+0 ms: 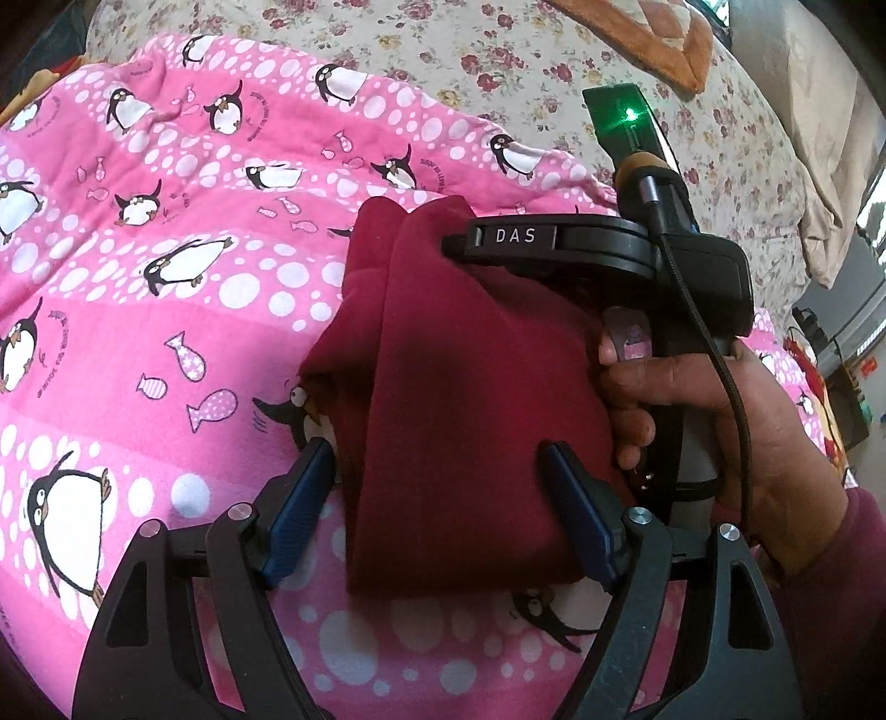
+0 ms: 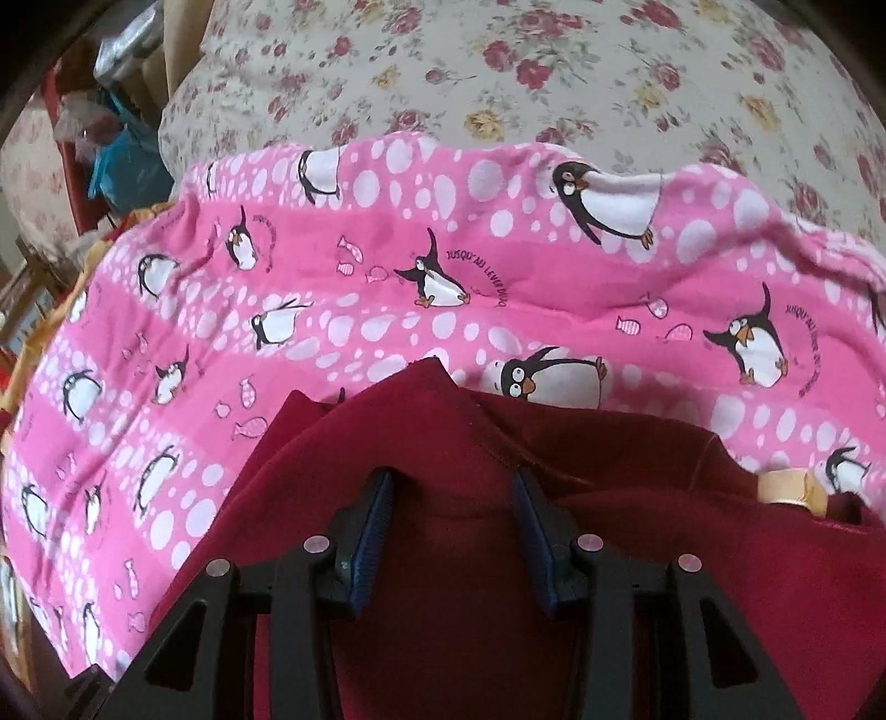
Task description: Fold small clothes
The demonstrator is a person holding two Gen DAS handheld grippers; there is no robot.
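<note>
A dark red garment (image 1: 454,399) lies partly folded on a pink penguin blanket (image 1: 166,277). My left gripper (image 1: 437,454) is open, its blue pads on either side of the garment's near end. The right gripper's body, marked DAS, reaches over the garment from the right in the left wrist view (image 1: 554,243); its fingertips are hidden there. In the right wrist view the right gripper (image 2: 451,482) is open over the red garment (image 2: 470,581), with a raised fold of cloth between its pads. Whether the cloth is pinched I cannot tell.
The pink blanket (image 2: 387,277) covers a floral bedsheet (image 2: 554,72). An orange cushion (image 1: 637,39) lies at the far end of the bed. A tan tag (image 2: 786,484) shows at the garment's right. Furniture and clutter stand beyond the bed's left edge (image 2: 111,138).
</note>
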